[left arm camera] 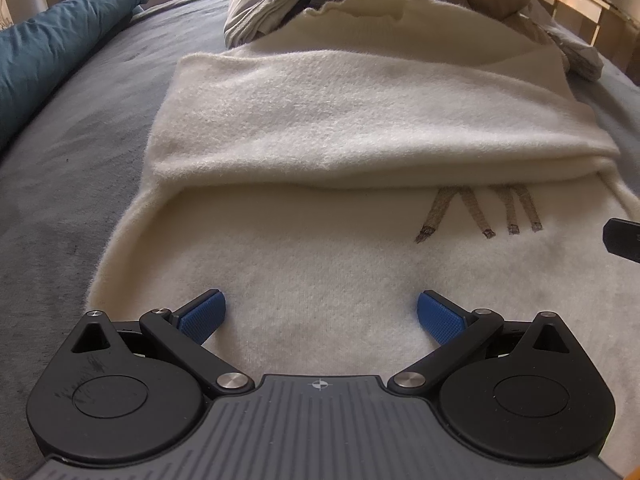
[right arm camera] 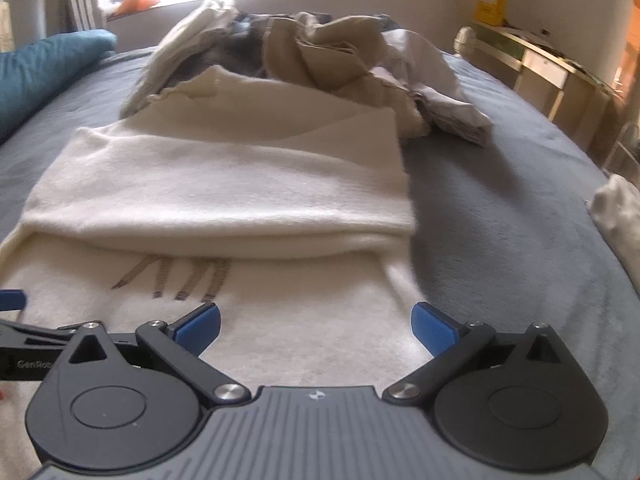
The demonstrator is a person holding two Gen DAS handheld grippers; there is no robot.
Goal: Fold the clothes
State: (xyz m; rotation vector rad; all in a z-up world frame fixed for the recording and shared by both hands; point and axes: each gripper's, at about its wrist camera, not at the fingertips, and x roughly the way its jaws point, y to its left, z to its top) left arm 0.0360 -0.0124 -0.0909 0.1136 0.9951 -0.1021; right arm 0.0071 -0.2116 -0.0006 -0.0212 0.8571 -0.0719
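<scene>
A cream fleece garment [left arm camera: 360, 120] lies on the grey bed, its upper part folded back over the lower part. A brown stitched design [left arm camera: 480, 216] peeks out under the fold. My left gripper [left arm camera: 320, 314] hovers over the garment's near part, open, nothing between its blue pads. In the right wrist view the same garment [right arm camera: 224, 184] shows, with the design [right arm camera: 180, 280] at left. My right gripper [right arm camera: 316, 326] stands open above the garment's near right part, holding nothing. The left gripper's edge [right arm camera: 16, 320] shows at the far left.
A heap of unfolded beige, plaid and grey clothes [right arm camera: 312, 52] lies behind the garment. A teal pillow [left arm camera: 52, 44] rests at the left. The grey bedcover [right arm camera: 500, 208] stretches to the right, with a pale cloth [right arm camera: 620, 216] at its edge. Shelving [right arm camera: 540, 60] stands beyond the bed.
</scene>
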